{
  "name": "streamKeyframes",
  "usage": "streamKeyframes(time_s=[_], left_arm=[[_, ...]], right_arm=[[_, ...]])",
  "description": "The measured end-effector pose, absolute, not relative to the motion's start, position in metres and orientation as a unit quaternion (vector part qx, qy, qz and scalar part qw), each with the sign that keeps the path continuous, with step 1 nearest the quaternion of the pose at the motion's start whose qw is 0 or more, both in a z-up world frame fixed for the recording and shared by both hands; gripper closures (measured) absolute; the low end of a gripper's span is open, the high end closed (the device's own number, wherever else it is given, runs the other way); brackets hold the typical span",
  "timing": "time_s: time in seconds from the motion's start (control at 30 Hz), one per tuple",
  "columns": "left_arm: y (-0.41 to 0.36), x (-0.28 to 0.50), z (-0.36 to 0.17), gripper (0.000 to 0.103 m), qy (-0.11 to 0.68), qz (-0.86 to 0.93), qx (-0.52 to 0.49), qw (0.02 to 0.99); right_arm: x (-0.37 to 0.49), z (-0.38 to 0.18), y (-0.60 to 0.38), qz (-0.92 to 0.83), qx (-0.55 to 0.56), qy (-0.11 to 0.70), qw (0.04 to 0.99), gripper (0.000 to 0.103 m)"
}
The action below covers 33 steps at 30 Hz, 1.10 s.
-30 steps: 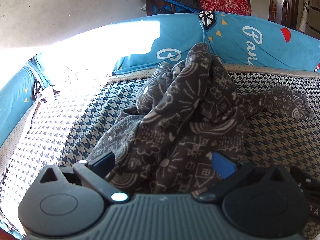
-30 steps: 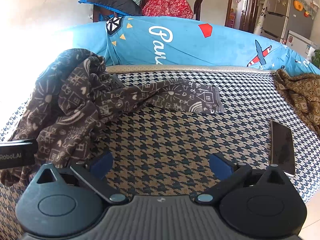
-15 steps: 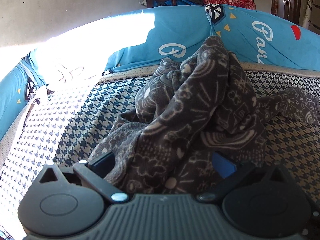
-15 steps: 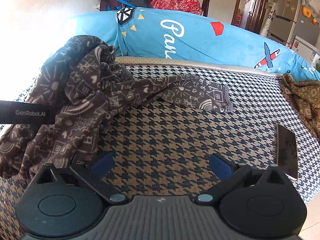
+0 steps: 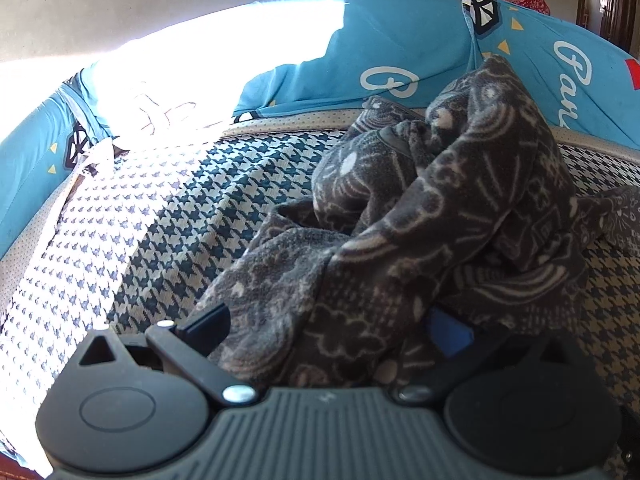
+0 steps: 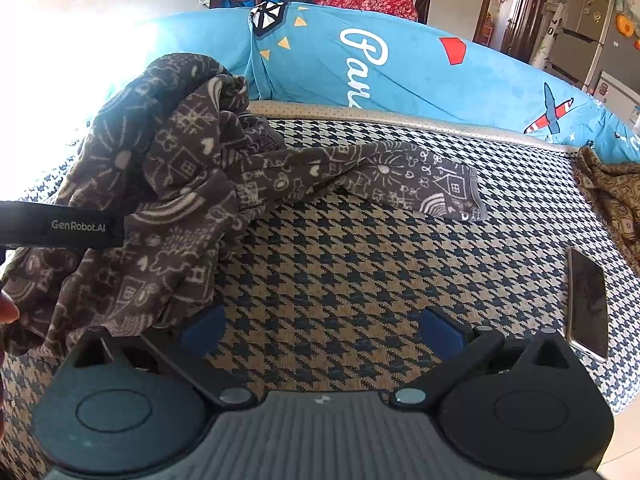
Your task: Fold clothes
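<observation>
Right wrist | right hand-held gripper (image 6: pixel 320 330) wide apart, empty | left hand-held gripper (image 5: pixel 326 328) — spread around crumpled garment (image 5: pixel 432 240), grip unclear

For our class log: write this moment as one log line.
left tongs: around bunched grey garment | right tongs: open, empty | sleeve: on bed

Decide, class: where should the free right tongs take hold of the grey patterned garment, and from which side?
Probably the sleeve cuff. It lies flat and stretched out on the checked bed cover, apart from the bunched body of the garment that lies between the left tongs. Bring the open right tongs straight forward and low, pinching the hemmed end. The phone lies clear to the right.
</observation>
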State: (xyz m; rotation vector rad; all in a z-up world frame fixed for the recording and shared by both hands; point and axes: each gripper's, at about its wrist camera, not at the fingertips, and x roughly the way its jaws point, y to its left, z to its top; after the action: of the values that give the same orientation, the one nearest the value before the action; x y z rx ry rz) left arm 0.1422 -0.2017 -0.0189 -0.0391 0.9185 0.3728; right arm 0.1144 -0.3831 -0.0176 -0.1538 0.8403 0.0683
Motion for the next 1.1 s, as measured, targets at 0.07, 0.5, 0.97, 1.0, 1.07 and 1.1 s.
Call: streamKeyframes(time_s=[0.07,0.5,0.97,1.0,1.07,1.1], left_arm=[[-0.191,0.140,-0.019,0.000,0.440,0.201,-0.021,0.875],[-0.153,0.136,-0.022,0.000,0.453,0.233,-0.044,0.859],[-0.122,0.137,-0.028,0.000,0.459,0.222,-0.066,0.858],[-0.121,0.137,-0.028,0.000,0.459,0.224,-0.066,0.857],[-0.117,0.137,-0.028,0.000,0.460,0.225,-0.070,0.856],[-0.115,0.137,-0.028,0.000,0.461,0.225,-0.072,0.855]], right_arm=[[0.117,-0.019,-0.384,0.034,-0.069,0.409,0.909,0.004],[0.130,-0.009,-0.394,0.090,0.023,0.365,0.926,0.037],[0.175,-0.005,-0.354,0.183,0.078,0.329,0.923,0.036],[0.179,-0.006,-0.350,0.190,0.082,0.330,0.921,0.036],[0.185,-0.010,-0.340,0.199,0.081,0.334,0.918,0.032],[0.187,-0.012,-0.335,0.202,0.078,0.336,0.917,0.030]])
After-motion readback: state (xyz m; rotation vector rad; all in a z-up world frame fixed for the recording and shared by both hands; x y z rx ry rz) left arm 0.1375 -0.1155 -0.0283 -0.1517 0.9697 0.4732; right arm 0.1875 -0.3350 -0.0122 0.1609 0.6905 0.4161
